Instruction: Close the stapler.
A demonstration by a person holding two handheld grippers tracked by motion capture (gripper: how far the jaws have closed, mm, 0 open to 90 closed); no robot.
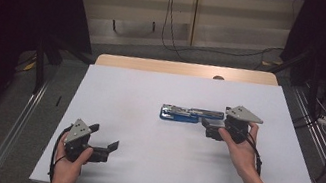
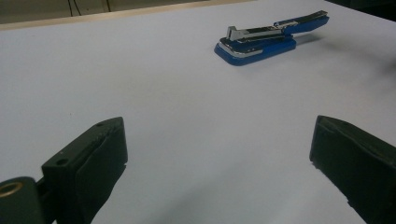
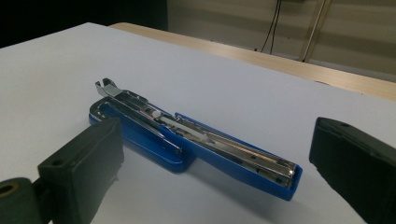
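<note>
Stapler (image 1: 192, 114), blue, swung fully open with its metal staple channel exposed, lying flat near the middle of the white table (image 1: 135, 178). Right gripper (image 3: 210, 154): jaws spread, nothing held, poised at the stapler's right end (approach step, by my reading). Left gripper (image 1: 103, 144): released, well apart. Next move calls for centring the 2 jaws and closing.

Dim, soft overhead light; dark corners, faint shadows.
</note>
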